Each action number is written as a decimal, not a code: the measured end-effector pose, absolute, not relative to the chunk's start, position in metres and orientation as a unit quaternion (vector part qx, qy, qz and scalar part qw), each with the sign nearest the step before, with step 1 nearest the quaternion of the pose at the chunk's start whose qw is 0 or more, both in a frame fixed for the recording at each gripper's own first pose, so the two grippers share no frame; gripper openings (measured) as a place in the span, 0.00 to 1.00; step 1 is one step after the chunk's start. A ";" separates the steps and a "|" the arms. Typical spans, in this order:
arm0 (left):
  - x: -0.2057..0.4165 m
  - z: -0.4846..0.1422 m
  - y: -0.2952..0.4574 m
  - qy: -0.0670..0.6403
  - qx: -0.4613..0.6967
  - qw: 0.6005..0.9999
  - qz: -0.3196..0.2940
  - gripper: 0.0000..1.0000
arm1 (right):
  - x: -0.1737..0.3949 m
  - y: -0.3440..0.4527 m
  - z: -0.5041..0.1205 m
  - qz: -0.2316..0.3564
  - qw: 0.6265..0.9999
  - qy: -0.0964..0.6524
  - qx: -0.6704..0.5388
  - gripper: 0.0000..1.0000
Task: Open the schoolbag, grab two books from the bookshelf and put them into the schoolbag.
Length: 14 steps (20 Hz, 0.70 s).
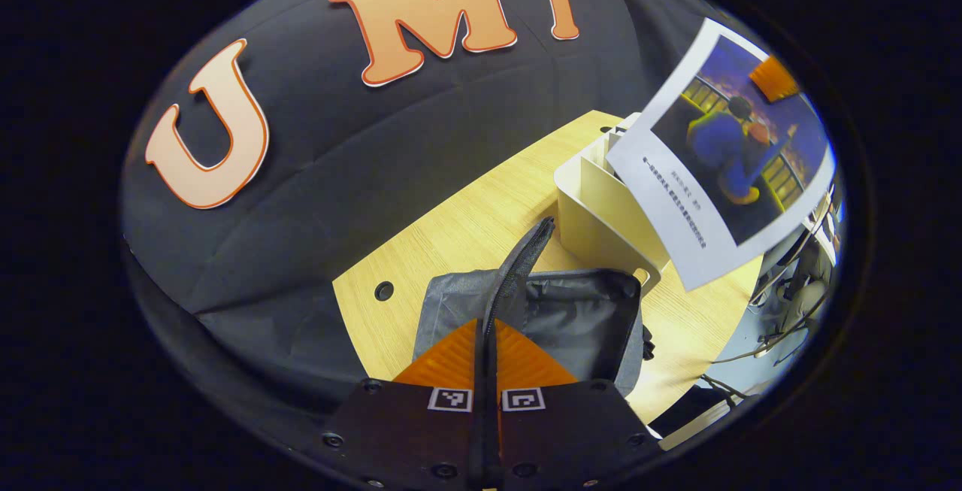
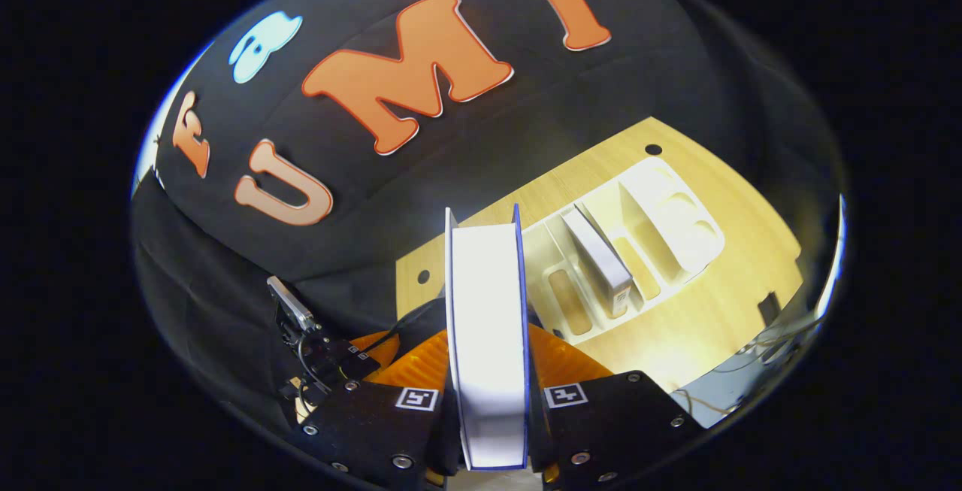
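Observation:
The grey schoolbag [image 1: 571, 310] lies open on the wooden table [image 1: 466, 228], its dark lining showing. My left gripper [image 1: 487, 325] is shut on the bag's zip edge [image 1: 522, 250] and holds that flap lifted. Just behind the bag stands the white bookshelf [image 1: 601, 213]. A book with a blue picture cover [image 1: 721, 153] hangs in the air over the shelf. In the right gripper view, my right gripper [image 2: 487, 337] is shut on that book [image 2: 487, 288], seen page-edge on. A second book [image 2: 597, 258] stands in the bookshelf [image 2: 669, 213] beyond.
The table [image 2: 721, 310] has round cable holes [image 1: 384, 291] [image 2: 653, 150]. The booth's black cloth wall rises right behind the table. Cables and floor show past the table's right edge [image 1: 782, 303]. A dark device with wires [image 2: 301, 325] sits low on the left of the right gripper view.

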<state>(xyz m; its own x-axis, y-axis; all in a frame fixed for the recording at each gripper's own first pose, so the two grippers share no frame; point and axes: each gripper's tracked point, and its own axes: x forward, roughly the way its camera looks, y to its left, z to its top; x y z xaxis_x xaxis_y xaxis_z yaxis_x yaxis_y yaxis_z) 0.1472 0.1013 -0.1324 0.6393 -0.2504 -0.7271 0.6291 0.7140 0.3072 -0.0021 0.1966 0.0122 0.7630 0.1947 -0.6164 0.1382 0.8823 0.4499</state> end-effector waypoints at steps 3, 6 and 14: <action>0.147 -0.129 0.102 0.340 0.285 0.859 -0.254 0.00 | -0.016 0.202 -0.024 0.029 0.892 0.330 0.309 0.37; 0.148 -0.128 0.103 0.342 0.289 0.858 -0.251 0.00 | -0.022 0.219 -0.066 0.055 0.858 0.325 0.393 0.36; 0.145 -0.122 0.097 0.339 0.308 0.853 -0.251 0.01 | 0.007 0.258 -0.173 0.055 0.806 0.324 0.492 0.36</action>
<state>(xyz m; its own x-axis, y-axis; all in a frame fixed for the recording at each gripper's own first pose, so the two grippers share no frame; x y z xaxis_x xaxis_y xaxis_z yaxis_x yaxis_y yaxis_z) 0.1446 0.0970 -0.1223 0.6442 -0.2200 -0.7325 0.6370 0.6844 0.3546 0.0074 0.2578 -0.1726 0.7839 0.4071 -0.4687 0.2300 0.5108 0.8284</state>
